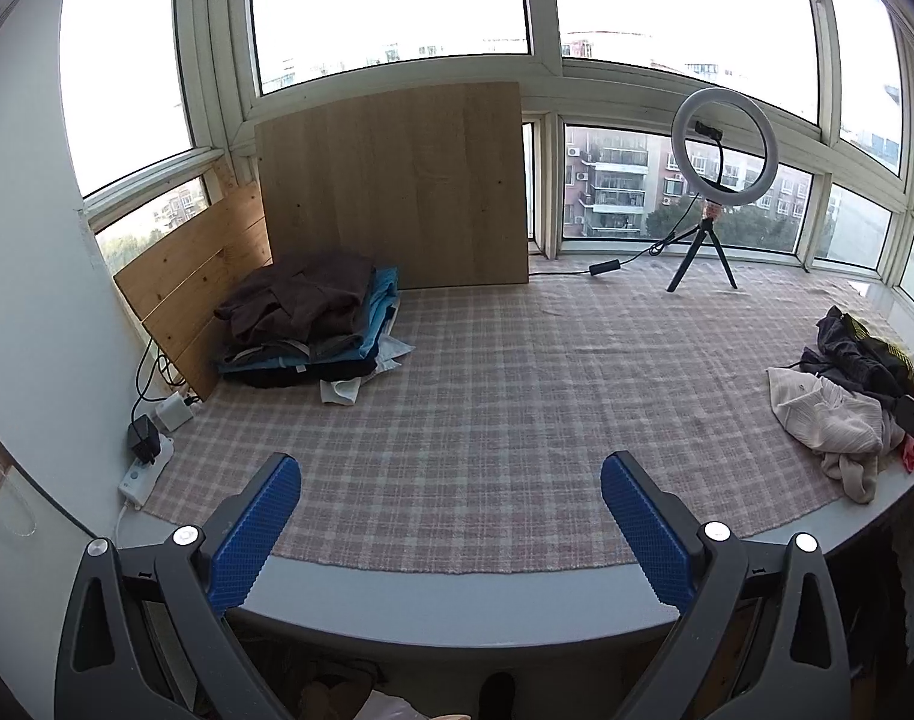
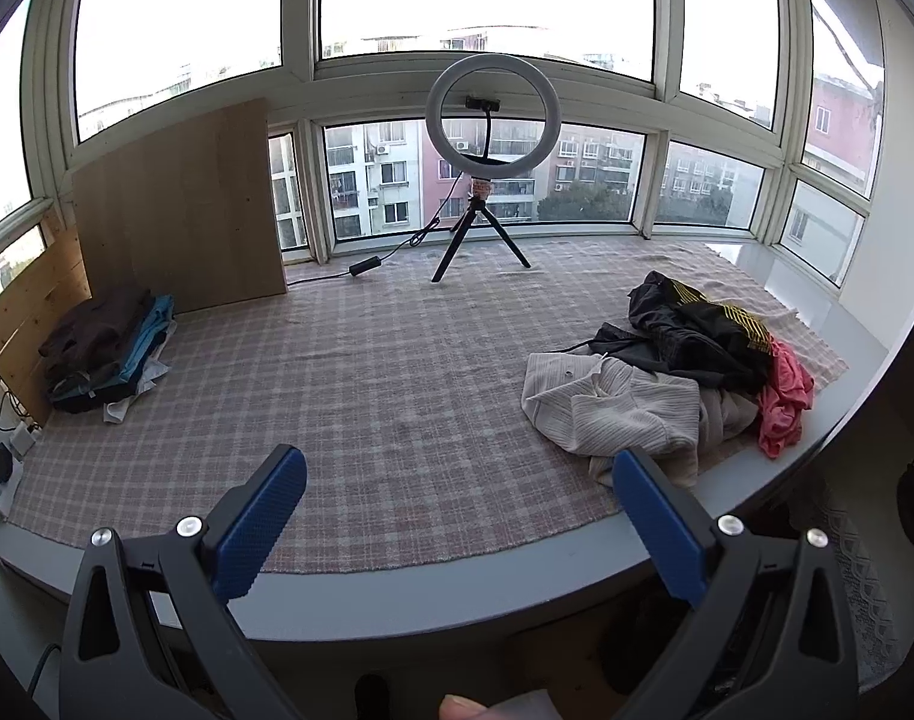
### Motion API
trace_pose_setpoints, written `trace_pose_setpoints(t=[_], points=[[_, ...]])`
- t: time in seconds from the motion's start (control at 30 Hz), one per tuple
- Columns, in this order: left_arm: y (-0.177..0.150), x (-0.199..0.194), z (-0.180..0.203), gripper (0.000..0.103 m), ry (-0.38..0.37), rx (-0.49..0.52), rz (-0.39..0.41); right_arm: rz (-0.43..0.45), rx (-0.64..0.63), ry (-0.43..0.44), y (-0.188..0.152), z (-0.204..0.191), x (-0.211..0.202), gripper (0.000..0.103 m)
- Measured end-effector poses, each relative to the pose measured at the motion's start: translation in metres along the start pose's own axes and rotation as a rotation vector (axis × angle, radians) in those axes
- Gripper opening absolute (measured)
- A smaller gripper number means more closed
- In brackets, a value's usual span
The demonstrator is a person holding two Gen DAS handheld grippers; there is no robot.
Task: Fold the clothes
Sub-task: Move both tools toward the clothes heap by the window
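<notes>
A stack of folded clothes [image 1: 309,324], brown on top and blue below, sits at the far left of the checked cloth [image 1: 487,396]; it also shows in the right wrist view [image 2: 105,354]. A loose heap of unfolded clothes [image 2: 685,378] lies at the right: a cream ribbed garment [image 2: 613,408], a black and yellow one [image 2: 697,324] and a pink one [image 2: 784,396]. The heap also shows in the left wrist view [image 1: 847,396]. My left gripper [image 1: 450,498] is open and empty above the table's near edge. My right gripper [image 2: 460,498] is open and empty, its right fingertip [image 2: 637,474] close to the cream garment.
A ring light on a small tripod [image 2: 487,180] stands at the back by the windows, its cable [image 2: 366,267] trailing left. Wooden boards [image 1: 396,186] lean at the back left. A power strip with plugs [image 1: 147,456] lies at the left edge. The grey table edge [image 1: 457,600] curves in front.
</notes>
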State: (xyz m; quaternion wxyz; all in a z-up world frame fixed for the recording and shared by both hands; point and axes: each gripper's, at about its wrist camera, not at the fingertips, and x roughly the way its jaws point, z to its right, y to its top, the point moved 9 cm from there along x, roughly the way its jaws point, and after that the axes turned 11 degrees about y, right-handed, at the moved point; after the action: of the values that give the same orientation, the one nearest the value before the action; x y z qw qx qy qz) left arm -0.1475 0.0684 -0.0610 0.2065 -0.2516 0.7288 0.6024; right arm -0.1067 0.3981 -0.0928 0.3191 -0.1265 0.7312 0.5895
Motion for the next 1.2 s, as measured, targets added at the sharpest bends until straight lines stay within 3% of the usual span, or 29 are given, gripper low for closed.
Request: trace_pose_setpoints(t=[0.67,0.9,1.2], points=[[0.056,0.051,0.08,0.101,-0.182,0.17,0.04,0.022,0.121,-0.152,0.03,0.045,0.027,0.103],[0.075,0.08,0.101,0.101,-0.28,0.21,0.025,0.081,0.197,-0.217,0.041,0.063,0.029,0.103],[0.093,0.116,0.133,0.099,-0.402,0.251,0.027,0.03,0.244,-0.31,0.025,0.11,0.039,0.103]])
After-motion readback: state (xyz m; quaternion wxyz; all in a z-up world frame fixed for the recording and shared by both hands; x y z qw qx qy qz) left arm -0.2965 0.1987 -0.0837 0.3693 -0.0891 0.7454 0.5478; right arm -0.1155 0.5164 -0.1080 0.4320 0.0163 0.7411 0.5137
